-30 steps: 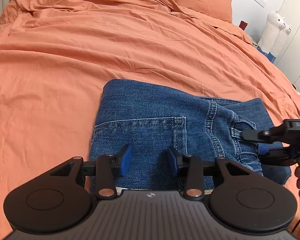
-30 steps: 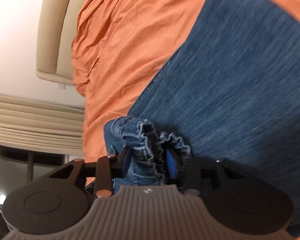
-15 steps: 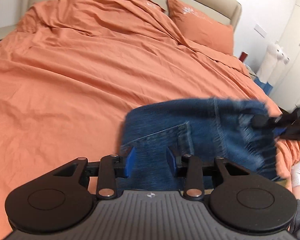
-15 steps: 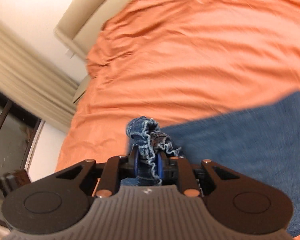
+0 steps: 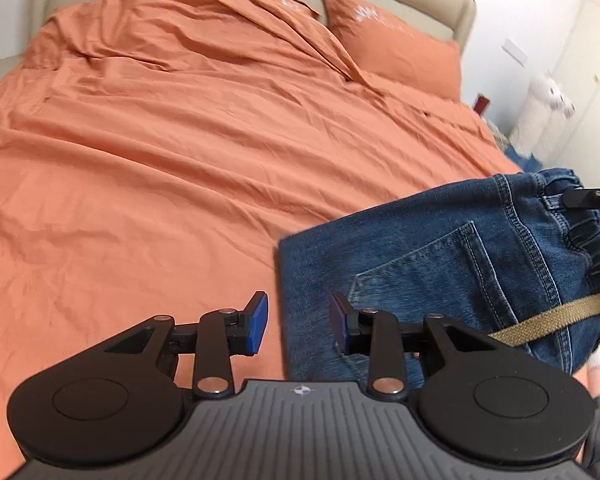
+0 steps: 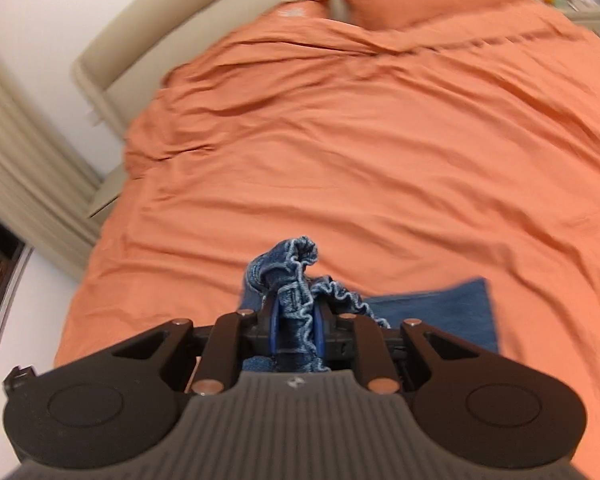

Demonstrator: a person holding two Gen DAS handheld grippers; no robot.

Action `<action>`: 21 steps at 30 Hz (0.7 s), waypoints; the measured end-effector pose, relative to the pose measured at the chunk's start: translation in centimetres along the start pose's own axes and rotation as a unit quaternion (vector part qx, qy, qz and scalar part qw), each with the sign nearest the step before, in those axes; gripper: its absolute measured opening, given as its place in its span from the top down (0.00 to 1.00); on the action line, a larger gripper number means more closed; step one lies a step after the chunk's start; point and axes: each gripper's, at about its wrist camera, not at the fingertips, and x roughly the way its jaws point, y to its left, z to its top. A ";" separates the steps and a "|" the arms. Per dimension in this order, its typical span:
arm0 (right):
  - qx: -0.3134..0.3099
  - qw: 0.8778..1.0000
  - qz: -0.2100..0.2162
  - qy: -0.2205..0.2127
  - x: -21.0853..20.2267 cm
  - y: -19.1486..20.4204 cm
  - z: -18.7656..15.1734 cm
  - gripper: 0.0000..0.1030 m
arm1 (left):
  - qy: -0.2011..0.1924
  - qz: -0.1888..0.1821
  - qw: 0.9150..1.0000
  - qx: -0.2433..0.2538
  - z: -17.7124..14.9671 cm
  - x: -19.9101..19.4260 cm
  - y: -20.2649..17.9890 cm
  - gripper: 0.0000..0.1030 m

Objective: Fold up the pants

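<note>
The folded blue denim pants (image 5: pixel 452 264) hang lifted at the right of the left wrist view, back pocket showing, over the orange bed (image 5: pixel 172 152). My left gripper (image 5: pixel 298 322) is open and empty, its right finger in front of the pants' left edge. My right gripper (image 6: pixel 296 330) is shut on the bunched elastic waistband (image 6: pixel 296 276) of the pants; it also shows at the far right of the left wrist view (image 5: pixel 592 196). A blue part of the pants (image 6: pixel 440 304) hangs below it.
Orange pillows (image 5: pixel 392 44) lie against the beige headboard (image 5: pixel 380 0). A white plush toy (image 5: pixel 544 108) stands by the wall to the right. An olive strap (image 5: pixel 556 316) crosses the pants. Curtains (image 6: pixel 16 168) hang left of the bed.
My right gripper has closed on the waistband and lifted the pants off the bed and to the right. My left gripper has pulled back and stayed open.
</note>
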 end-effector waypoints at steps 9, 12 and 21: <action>0.075 0.996 -0.032 0.028 6.3 -12.9 -2.8 0.88 | 0.039 -0.011 0.998 0.056 -1.3 6.6 -2.8 0.63; 0.072 0.996 -0.035 0.031 8.2 -15.0 -3.4 0.88 | 0.052 -0.006 0.996 0.071 -1.7 8.6 -3.0 0.63; 0.083 0.995 -0.050 0.018 9.7 -16.4 -4.7 0.79 | 0.061 0.027 0.993 0.096 -2.1 8.3 -3.0 0.63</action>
